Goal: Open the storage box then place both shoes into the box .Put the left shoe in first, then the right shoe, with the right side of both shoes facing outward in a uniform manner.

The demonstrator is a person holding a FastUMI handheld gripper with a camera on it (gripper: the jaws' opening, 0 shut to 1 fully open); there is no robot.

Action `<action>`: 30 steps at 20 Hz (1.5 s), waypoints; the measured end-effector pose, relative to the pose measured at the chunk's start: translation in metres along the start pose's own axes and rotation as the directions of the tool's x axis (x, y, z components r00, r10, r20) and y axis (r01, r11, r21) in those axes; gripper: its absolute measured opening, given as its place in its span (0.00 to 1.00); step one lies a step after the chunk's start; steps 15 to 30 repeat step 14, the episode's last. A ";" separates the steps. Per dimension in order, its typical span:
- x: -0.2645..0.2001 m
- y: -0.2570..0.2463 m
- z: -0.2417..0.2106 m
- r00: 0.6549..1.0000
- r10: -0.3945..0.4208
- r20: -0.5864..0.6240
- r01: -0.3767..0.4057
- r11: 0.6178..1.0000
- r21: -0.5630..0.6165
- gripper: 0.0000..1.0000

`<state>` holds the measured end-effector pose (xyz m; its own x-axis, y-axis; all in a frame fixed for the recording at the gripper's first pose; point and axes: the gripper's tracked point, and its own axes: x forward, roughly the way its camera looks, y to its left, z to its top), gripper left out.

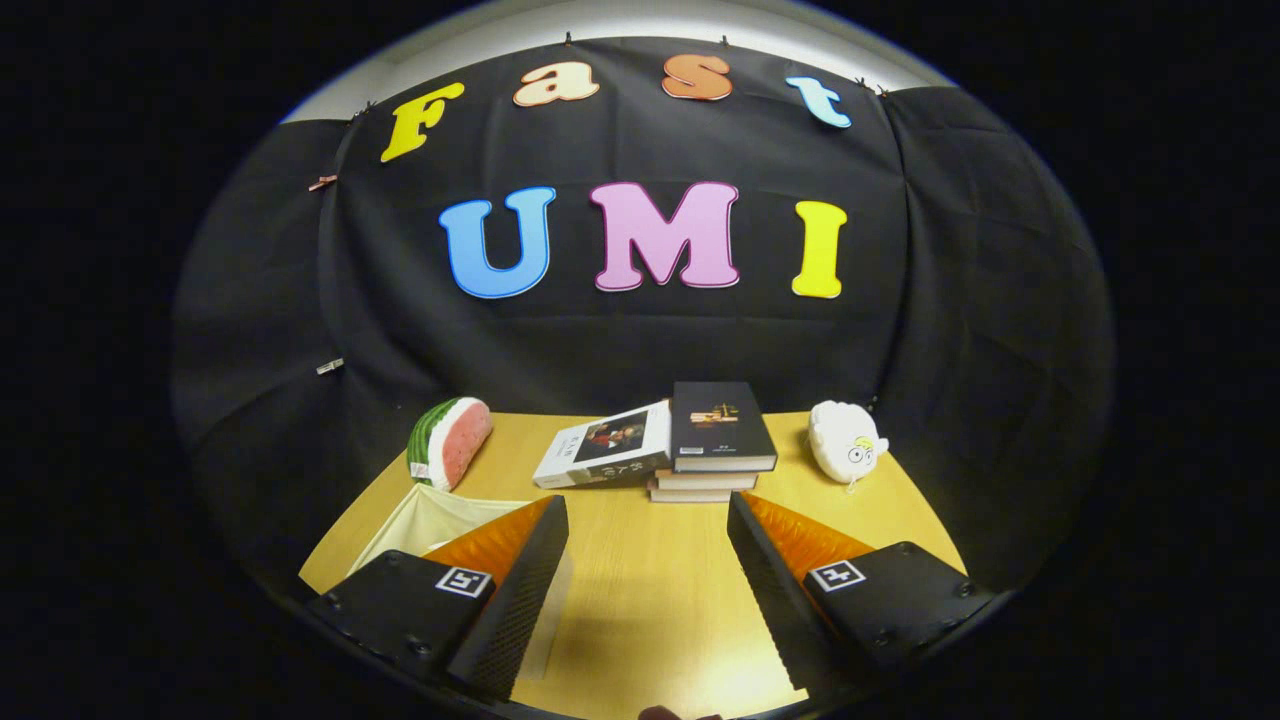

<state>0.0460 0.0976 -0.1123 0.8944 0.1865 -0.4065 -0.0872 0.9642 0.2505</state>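
Gripper view: jaws spread, empty, storage box (430, 515) partly behind left finger.

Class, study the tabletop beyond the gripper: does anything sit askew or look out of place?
Yes. The white-covered book lies tilted, one edge propped on the book stack instead of lying flat. The gripper hangs open over bare table, holding nothing.

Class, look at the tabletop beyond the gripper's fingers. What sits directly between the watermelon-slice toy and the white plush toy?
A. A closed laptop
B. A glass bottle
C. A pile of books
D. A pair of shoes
C: a pile of books lies between the watermelon-slice toy and the white plush toy, beyond the open gripper.
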 end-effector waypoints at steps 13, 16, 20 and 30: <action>-0.047 -0.138 0.088 0.953 -0.063 0.296 0.125 0.973 -0.192 0.98; -0.051 -0.143 0.091 0.949 -0.064 0.308 0.127 0.974 -0.189 0.98; -0.051 -0.143 0.091 0.949 -0.064 0.308 0.127 0.974 -0.189 0.98; -0.051 -0.143 0.091 0.949 -0.064 0.308 0.127 0.974 -0.189 0.98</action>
